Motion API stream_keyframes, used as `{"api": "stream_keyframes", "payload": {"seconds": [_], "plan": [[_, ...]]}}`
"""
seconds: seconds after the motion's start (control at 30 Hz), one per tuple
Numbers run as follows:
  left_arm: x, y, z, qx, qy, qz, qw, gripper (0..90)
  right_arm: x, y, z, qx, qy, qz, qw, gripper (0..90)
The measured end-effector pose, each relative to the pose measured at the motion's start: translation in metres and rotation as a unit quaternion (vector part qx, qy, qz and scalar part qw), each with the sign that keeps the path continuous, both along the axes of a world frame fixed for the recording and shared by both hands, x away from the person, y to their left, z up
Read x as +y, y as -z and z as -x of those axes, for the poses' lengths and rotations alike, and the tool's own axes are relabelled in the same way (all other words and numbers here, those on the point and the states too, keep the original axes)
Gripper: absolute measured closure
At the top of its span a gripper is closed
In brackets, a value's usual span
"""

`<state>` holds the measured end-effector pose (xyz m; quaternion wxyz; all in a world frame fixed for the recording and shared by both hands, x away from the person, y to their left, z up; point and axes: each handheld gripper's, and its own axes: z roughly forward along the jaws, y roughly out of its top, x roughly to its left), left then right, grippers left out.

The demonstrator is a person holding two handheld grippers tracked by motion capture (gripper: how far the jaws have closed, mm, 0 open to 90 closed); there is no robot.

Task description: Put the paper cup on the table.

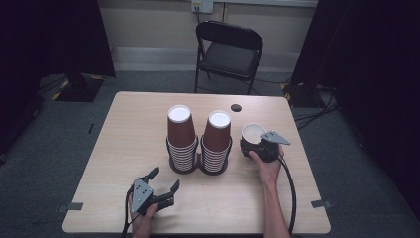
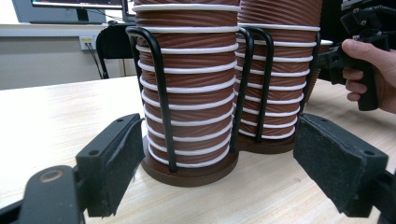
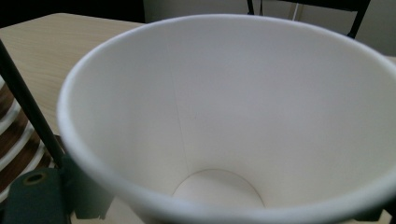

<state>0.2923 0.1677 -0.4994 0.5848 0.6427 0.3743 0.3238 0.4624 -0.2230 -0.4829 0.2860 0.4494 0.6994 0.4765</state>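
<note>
The table (image 1: 124, 144) is a pale wood square, and a black folding chair (image 1: 228, 49) stands on the floor behind its far edge. Near the middle of the table sits a dark cup rack (image 1: 198, 166) with 2 round bases side by side and black wire uprights (image 2: 161, 93). Each base carries a stack of ribbed brown paper cups, the left stack (image 1: 181, 139) and the right stack (image 1: 217, 141) touching or nearly touching each other, both upright with white insides at the top.

Just to the right of the rack, the right gripper (image 1: 265, 146) holds a single loose cup (image 1: 253, 133), tipped so its white inside faces up and toward the camera. In the right gripper view the cup (image 3: 233, 116) sits between the jaws, which press on its outer wall. The cup is near the right stack but apart from it.

The left gripper (image 1: 161, 186) is over the table's near edge, in front of the rack, its jaws spread wide with nothing between them. In the left gripper view its pads (image 2: 114, 163) frame the rack's base without touching it.

A small dark round hole (image 1: 236, 107) lies near the table's far edge.
</note>
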Motion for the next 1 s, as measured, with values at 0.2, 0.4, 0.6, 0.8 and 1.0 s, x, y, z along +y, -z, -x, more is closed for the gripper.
{"api": "stream_keyframes", "payload": {"seconds": [0.2, 0.4, 0.6, 0.8, 1.0], "plan": [[0.000, 0.000, 0.000, -0.002, -0.001, 0.000, 1.0000, 15.9, -0.001, -0.001, 0.001, 0.017, 0.013, -0.003, 0.9998, 11.6], [0.000, 0.000, 0.000, -0.004, 0.000, -0.001, 1.0000, 15.9, -0.001, 0.003, 0.002, 0.047, 0.014, 0.004, 0.9988, 12.7], [0.000, 0.000, 0.000, -0.002, 0.001, 0.000, 1.0000, 15.9, -0.002, 0.007, 0.007, 0.054, 0.024, 0.003, 0.9983, 13.2], [0.001, 0.000, 0.000, 0.001, 0.000, 0.004, 1.0000, 15.9, -0.009, 0.010, 0.015, 0.070, 0.026, -0.009, 0.9972, 13.2], [0.000, 0.000, 0.000, 0.000, 0.000, 0.002, 1.0000, 15.9, -0.014, 0.010, 0.026, 0.068, 0.029, -0.021, 0.9971, 13.1]]}}
